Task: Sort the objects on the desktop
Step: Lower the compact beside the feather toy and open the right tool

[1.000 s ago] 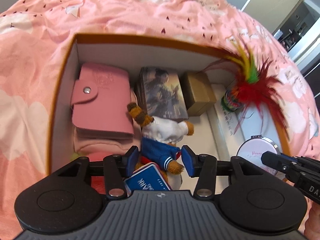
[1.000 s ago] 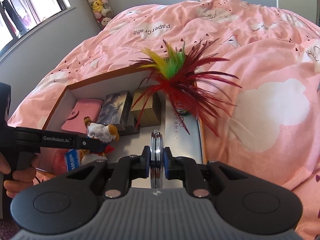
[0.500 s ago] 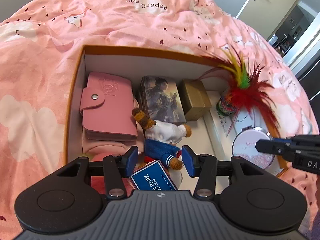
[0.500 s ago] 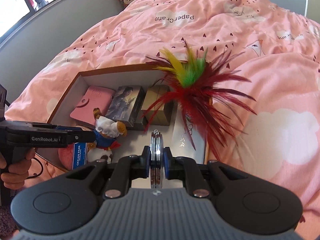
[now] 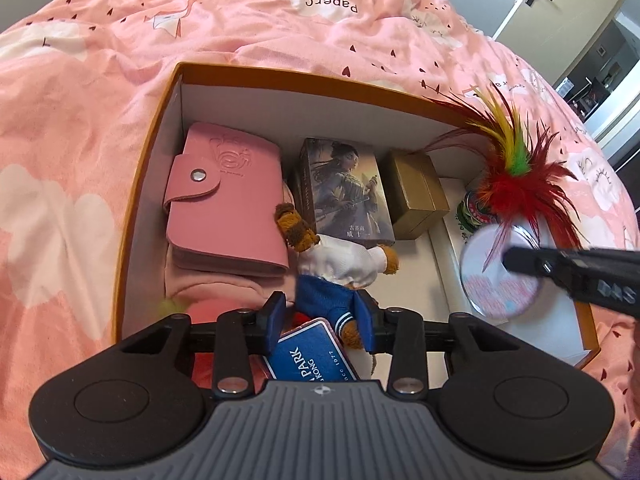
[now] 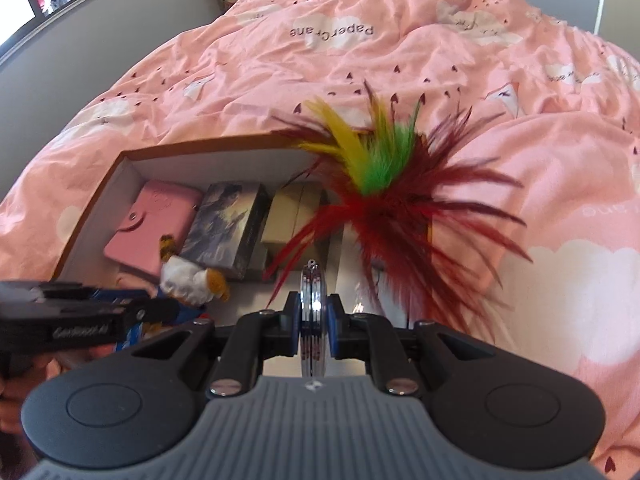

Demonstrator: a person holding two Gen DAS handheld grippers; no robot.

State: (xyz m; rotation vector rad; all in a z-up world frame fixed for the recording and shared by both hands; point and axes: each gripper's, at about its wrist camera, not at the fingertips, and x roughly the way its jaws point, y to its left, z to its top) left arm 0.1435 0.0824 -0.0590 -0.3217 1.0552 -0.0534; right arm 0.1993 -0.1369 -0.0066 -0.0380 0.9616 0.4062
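Box (image 5: 132, 216), orange-rimmed, on pink duvet (image 5: 60, 160). Contents: pink card wallet (image 5: 224, 216), plush doll (image 5: 336, 268), illustrated card box (image 5: 344, 192), gold box (image 5: 418, 192), feather shuttlecock (image 5: 516, 184). Left gripper (image 5: 320, 320) jaws spread, straddling doll, holding nothing. Right gripper (image 6: 313, 312) clamps 1 round compact mirror (image 6: 313, 292) edge-on above box's right end.

Bright daylight fills both fisheye views; edges bow strongly, and the red, yellow and green feather shuttlecock (image 6: 384, 200) blurs with motion.

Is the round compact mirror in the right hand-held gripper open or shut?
Shut. The compact mirror sits edge-on between the right hand-held gripper's pads, both halves pressed flat together; the left wrist view shows one closed disc.
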